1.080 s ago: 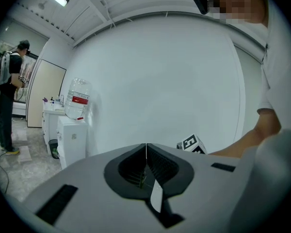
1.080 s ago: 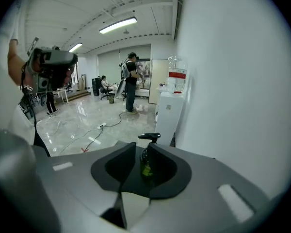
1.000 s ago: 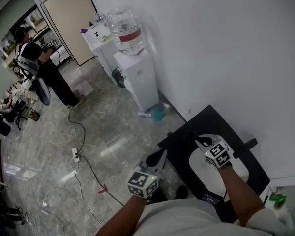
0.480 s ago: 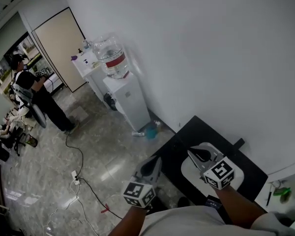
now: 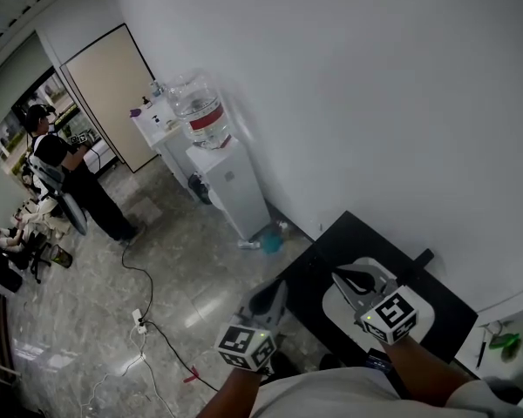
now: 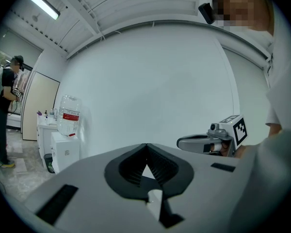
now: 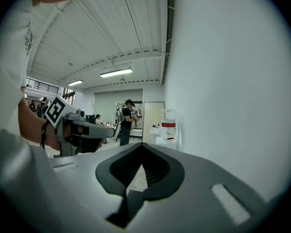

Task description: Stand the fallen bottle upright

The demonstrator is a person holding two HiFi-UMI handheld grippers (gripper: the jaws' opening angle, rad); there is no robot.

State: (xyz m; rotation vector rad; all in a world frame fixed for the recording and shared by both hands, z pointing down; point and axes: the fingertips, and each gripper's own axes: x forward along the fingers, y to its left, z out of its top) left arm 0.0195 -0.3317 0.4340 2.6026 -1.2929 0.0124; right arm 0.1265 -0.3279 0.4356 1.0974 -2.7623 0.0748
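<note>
No fallen bottle shows in any view. In the head view my left gripper [image 5: 277, 289] and right gripper [image 5: 340, 275] are held up side by side above a black table [image 5: 331, 242] with a white mat [image 5: 423, 307] on it. Both point roughly level toward the white wall. In the left gripper view the left gripper [image 6: 146, 146] has its jaws together at the tips with nothing between them, and the right gripper [image 6: 185, 142] shows beside it. In the right gripper view the right gripper [image 7: 141, 145] is likewise shut and empty, with the left gripper [image 7: 106, 129] at its left.
A white water dispenser [image 5: 231, 185] with a large jug [image 5: 196, 107] stands against the wall, with small items [image 5: 263, 244] on the floor at its foot. A cable [image 5: 152, 299] runs across the marble floor. A person [image 5: 65, 177] stands far left.
Both grippers have risen away from the table, the right one more, and now point nearly level. The head view has swung up along the wall.
</note>
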